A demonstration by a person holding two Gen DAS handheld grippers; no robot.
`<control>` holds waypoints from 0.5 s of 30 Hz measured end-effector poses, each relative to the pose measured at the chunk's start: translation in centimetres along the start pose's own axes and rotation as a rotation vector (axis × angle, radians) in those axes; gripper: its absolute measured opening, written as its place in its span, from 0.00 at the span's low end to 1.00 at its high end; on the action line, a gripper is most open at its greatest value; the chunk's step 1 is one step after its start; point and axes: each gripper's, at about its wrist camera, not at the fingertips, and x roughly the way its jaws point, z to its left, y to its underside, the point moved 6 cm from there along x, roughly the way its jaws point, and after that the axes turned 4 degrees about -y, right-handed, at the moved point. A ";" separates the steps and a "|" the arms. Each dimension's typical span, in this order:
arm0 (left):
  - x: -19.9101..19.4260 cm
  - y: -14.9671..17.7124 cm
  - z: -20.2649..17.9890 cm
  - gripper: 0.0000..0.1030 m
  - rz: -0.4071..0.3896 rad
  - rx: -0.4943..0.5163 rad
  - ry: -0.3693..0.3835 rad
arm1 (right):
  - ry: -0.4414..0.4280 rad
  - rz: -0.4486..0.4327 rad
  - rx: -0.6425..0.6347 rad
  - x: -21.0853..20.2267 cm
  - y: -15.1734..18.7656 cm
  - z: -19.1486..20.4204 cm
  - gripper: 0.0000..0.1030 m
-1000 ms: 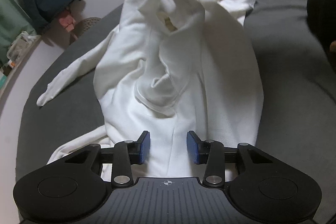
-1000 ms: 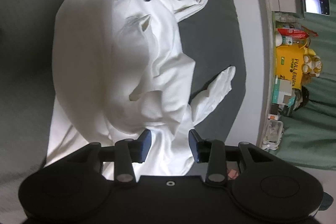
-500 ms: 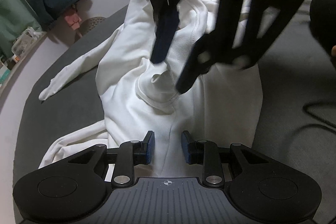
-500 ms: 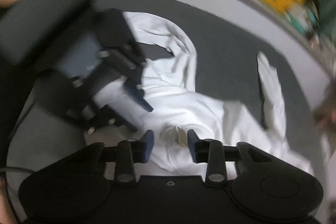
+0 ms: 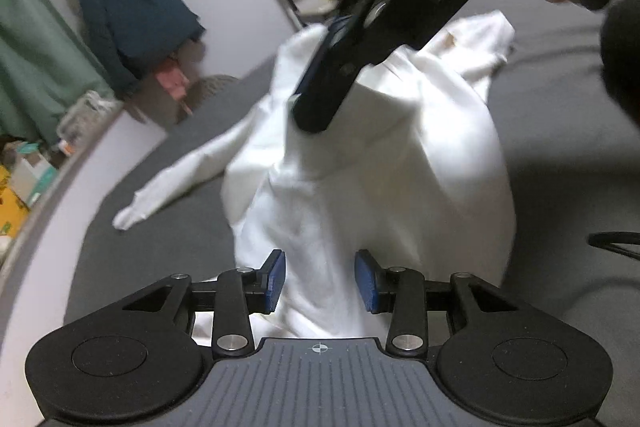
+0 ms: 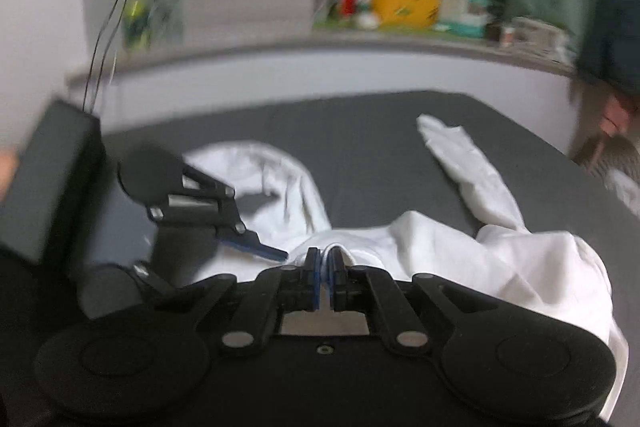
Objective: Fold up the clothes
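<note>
We have a white long-sleeved top [image 5: 360,187] lying crumpled on the dark grey bed [image 5: 560,147], not flat and not yet in any neat fold. Our right gripper [image 6: 325,273] has its fingers pinched almost together on a ridge of the white cloth, and in the left wrist view it comes in from 1 o'clock and seems to be lifting the cloth near the collar end into a peak. Our left gripper [image 5: 320,281] has its fingers well apart, with cloth lying between them at 6 o'clock; we cannot tell whether the pads touch it, and it grips nothing. We judge the step in hand to be lifting or drawing out one end of the top so that it can be spread or doubled over. What comes next, as we see it, calls for the left fingers to close on the near end, so the cloth has two holds and can be pulled taut. In the left view the top's long axis runs from 6 o'clock up to 12 or 1 o'clock, the collar end far from us, one sleeve [image 5: 168,195] stretched out toward 9 o'clock.
</note>
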 end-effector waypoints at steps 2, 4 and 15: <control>-0.4 -0.3 0.2 0.38 -0.028 -0.013 -0.015 | 0.019 -0.038 0.028 -1.0 0.2 0.0 0.04; -0.9 -0.6 0.4 0.38 -0.055 -0.025 -0.030 | 0.037 -0.062 0.057 -1.3 0.3 -0.1 0.04; -1.3 -1.5 1.6 0.38 -0.113 -0.119 -0.026 | 0.046 -0.101 0.040 -1.5 -0.4 0.8 0.04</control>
